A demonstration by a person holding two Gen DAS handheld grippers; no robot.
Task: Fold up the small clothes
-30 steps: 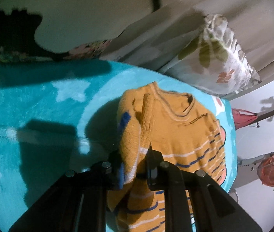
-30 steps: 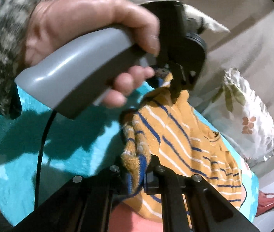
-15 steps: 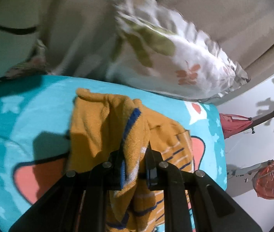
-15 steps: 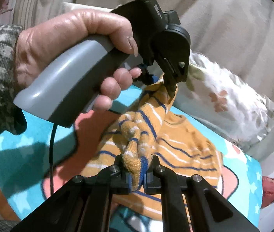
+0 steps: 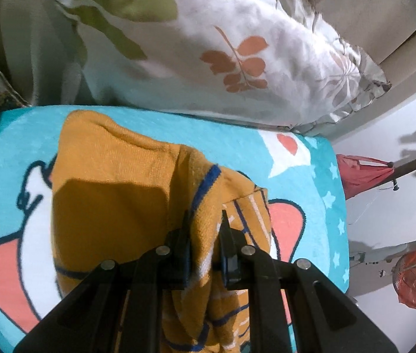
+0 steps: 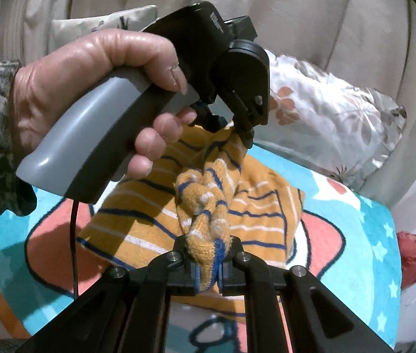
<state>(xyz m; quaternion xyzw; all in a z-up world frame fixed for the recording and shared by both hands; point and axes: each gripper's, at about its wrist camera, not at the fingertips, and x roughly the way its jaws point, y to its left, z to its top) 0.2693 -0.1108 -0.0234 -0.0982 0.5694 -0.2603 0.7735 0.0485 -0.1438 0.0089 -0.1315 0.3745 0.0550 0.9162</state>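
Note:
A small mustard-orange knit sweater (image 5: pixel 110 194) with blue and white stripes lies on a turquoise cartoon blanket (image 5: pixel 237 135). My left gripper (image 5: pixel 205 220) is shut on a bunched fold of its edge, lifted above the blanket. In the right wrist view the sweater (image 6: pixel 137 206) is stretched between both tools. My right gripper (image 6: pixel 208 260) is shut on the other bunched end. The left gripper (image 6: pixel 238 131), held by a hand, pinches the cloth further back.
A white pillow with leaf print (image 5: pixel 237 53) lies along the blanket's far edge. A beige curtain (image 6: pixel 310 14) hangs behind. Red bags (image 5: pixel 363 173) and a stand sit by the white wall at the right.
Both grippers have carried the sweater's held edge forward toward the pillow. The plain back of the sweater now lies folded over the striped part. Both stay shut.

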